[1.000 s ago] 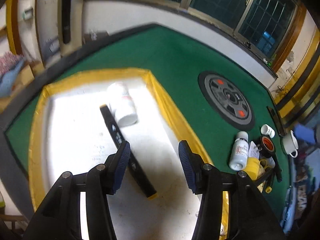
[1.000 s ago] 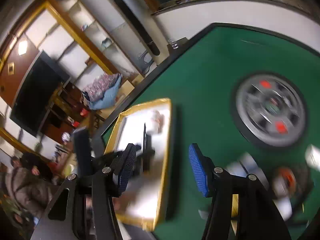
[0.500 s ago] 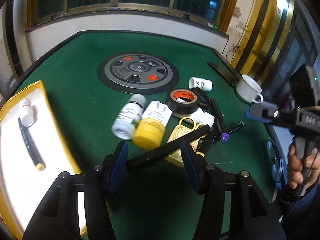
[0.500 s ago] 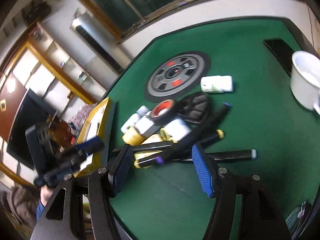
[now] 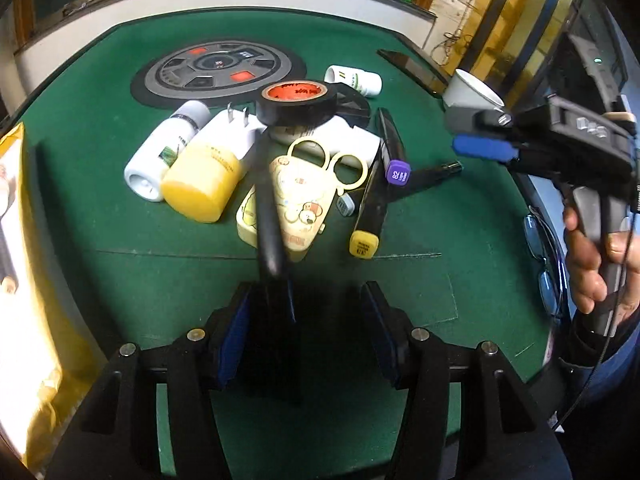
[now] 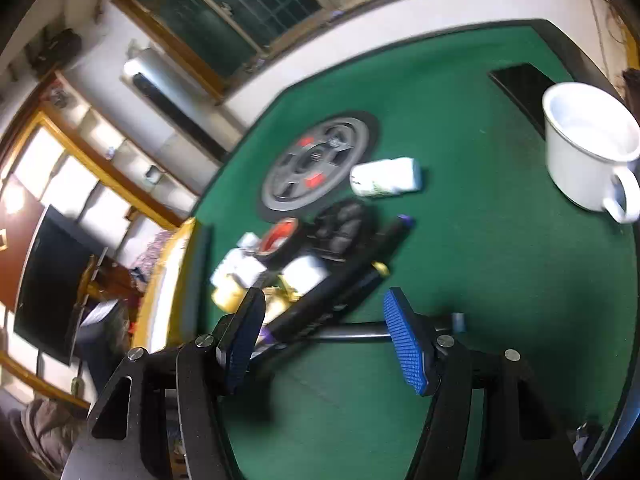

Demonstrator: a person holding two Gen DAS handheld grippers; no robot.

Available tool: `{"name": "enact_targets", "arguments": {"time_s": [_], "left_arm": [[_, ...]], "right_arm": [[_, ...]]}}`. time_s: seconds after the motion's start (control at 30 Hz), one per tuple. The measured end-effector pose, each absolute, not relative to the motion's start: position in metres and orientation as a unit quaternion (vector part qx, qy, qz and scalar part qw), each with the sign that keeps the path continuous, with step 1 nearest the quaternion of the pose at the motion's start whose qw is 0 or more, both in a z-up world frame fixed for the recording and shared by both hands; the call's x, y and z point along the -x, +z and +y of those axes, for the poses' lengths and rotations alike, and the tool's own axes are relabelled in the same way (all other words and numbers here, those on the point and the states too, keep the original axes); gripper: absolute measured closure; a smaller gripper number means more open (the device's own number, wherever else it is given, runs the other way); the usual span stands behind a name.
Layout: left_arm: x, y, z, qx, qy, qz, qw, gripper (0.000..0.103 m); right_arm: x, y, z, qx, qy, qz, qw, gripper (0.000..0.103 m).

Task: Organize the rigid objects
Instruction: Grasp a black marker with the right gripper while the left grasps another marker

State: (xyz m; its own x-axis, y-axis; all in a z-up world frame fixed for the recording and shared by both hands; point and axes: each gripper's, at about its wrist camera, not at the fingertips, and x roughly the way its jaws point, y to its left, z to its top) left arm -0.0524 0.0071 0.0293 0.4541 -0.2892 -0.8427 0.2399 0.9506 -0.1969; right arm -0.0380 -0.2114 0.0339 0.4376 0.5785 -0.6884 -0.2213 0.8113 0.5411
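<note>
1. Now both tools are hanging over the heap of loose things on the green table (image 5: 120,280). A second ago they were facing the yellow-rimmed tray (image 5: 14,148), which is now sitting out at 9 o'clock in the left wrist view.
2. That swing is probably signalling a fresh pick: the tray visit looks finished and most of the heap is still waiting to be sorted.
3. The left hand-held gripper (image 5: 306,292) is standing spread and pinching nothing. The near end of a long black stick (image 5: 268,216) is lying between its jaws, hugging the 9 o'clock pad, and running up toward 12 o'clock under the tape roll (image 5: 296,104).
4. The yellow bottle (image 5: 200,184) and white bottle (image 5: 160,152) are lying at 11 o'clock of that tool, and the cartoon scissors case (image 5: 296,204) is lying at 12.
5. The right hand-held gripper (image 6: 325,296) has just been opening and is standing spread, gripping nothing. Black markers (image 6: 332,300) are crossing the gap at its tips, slanting toward 1 o'clock, and a thin dark pen (image 6: 360,326) is passing behind the 3 o'clock finger.
6. The stick is looking like the left tool's likeliest target.
</note>
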Motion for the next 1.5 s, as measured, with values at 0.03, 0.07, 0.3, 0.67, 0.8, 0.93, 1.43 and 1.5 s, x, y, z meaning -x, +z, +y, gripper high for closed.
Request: {"name": "enact_targets", "arguments": {"time_s": [0.03,0.07,0.3,0.67,0.8,0.93,1.43,1.5], "left_arm": [[0.052,0.030,0.008,0.033,-0.157,0.499,0.851,0.050],[0.052,0.030,0.008,0.038,-0.159,0.498,0.852,0.050],[0.040,0.025,0.016,0.057,-0.125,0.483,0.865,0.057],[0.050,0.023,0.026,0.056,-0.103,0.483,0.867,0.086],[0.043,0.023,0.013,0.012,-0.089,0.482,0.872,0.086],[0.047,0.022,0.005,-0.015,-0.074,0.473,0.878,0.091],[0.096,0.044,0.025,0.073,-0.106,0.431,0.893,0.091],[0.097,0.045,0.028,0.077,-0.104,0.427,0.895,0.091]], "right_arm": [[0.034,0.027,-0.212,-0.191,0.235,0.483,0.822,0.046],[0.032,0.024,-0.213,-0.192,0.231,0.487,0.820,0.046],[0.029,0.012,-0.210,-0.153,0.212,0.502,0.824,0.046],[0.096,0.013,-0.134,0.047,0.297,0.516,0.802,0.058],[0.095,0.007,-0.128,0.095,0.268,0.501,0.817,0.081],[0.099,0.007,-0.131,0.089,0.267,0.495,0.822,0.090],[0.138,0.028,-0.127,-0.011,0.375,0.491,0.786,0.090],[0.138,0.032,-0.126,-0.020,0.379,0.486,0.787,0.090]]}}
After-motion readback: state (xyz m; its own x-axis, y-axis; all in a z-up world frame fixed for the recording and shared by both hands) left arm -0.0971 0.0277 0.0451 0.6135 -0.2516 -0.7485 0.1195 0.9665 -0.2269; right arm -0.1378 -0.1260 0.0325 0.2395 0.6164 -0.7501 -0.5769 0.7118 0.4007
